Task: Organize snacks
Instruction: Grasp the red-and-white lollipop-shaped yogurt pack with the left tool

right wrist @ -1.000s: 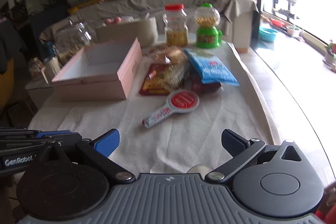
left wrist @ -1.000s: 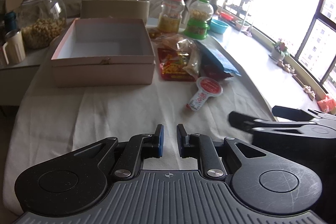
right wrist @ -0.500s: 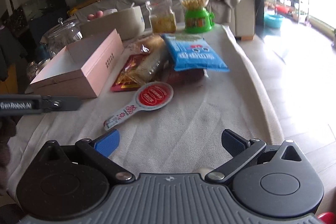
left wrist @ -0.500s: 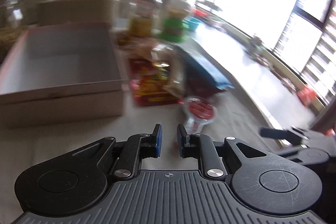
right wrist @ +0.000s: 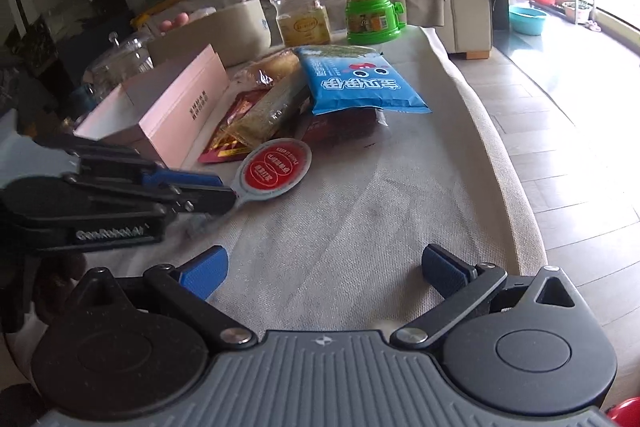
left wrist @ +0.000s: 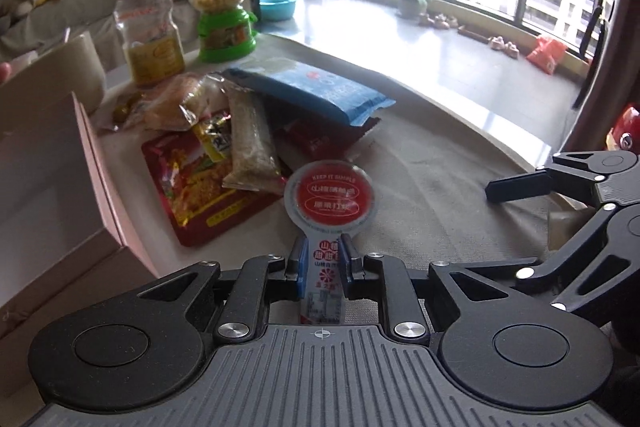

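A paddle-shaped snack pack with a round red label (left wrist: 330, 193) lies on the cloth-covered table. My left gripper (left wrist: 323, 259) is shut on its narrow white handle end; this also shows in the right wrist view (right wrist: 224, 195), where the pack's round head (right wrist: 273, 167) sticks out. My right gripper (right wrist: 324, 269) is open and empty above bare cloth near the table's front. A blue bag (right wrist: 353, 83), a red packet (left wrist: 200, 187), a long grain bar (left wrist: 251, 143) and a dark red packet (left wrist: 320, 139) lie piled behind. The open pink box (right wrist: 176, 107) stands left.
A red-lidded jar (right wrist: 301, 5), a green candy dispenser (right wrist: 366, 3) and a beige container (right wrist: 224, 31) stand at the table's back. A glass jar (right wrist: 120, 61) sits far left. The table's right edge (right wrist: 508, 163) drops to tiled floor.
My left gripper has moved forward and right to the paddle-shaped pack and closed on its handle. My right gripper stayed open and shifted slightly forward.
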Tool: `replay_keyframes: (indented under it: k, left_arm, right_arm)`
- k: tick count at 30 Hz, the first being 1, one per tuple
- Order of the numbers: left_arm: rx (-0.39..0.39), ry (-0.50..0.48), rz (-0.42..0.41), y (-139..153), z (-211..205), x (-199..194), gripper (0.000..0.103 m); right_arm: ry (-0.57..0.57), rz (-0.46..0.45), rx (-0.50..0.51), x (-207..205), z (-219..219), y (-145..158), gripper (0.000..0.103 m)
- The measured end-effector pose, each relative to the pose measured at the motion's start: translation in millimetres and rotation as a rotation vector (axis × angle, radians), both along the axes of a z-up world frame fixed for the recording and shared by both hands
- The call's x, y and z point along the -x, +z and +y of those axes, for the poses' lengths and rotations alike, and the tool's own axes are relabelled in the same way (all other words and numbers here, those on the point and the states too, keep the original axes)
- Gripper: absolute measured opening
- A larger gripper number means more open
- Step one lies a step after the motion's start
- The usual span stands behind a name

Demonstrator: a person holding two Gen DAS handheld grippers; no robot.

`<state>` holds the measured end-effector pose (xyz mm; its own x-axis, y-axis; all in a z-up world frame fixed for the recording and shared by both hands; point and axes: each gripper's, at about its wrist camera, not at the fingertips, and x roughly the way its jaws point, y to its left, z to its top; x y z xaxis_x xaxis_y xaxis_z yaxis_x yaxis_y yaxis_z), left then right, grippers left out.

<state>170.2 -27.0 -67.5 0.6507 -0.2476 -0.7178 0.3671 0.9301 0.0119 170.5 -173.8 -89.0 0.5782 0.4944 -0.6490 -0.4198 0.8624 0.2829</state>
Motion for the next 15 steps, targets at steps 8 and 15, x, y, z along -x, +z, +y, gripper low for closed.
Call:
replay_keyframes:
  k: [8,15]
  left_arm:
    - [0.068,0.006,0.047,1,4,-16,0.025]
    - [0.046,-0.002,0.067,-2,-3,-21,0.033]
  right_arm:
    - [0.01,-0.029,-0.029,9,-7,-2,0.103]
    - [0.045,-0.114,0.119,23,12,-6,0.103]
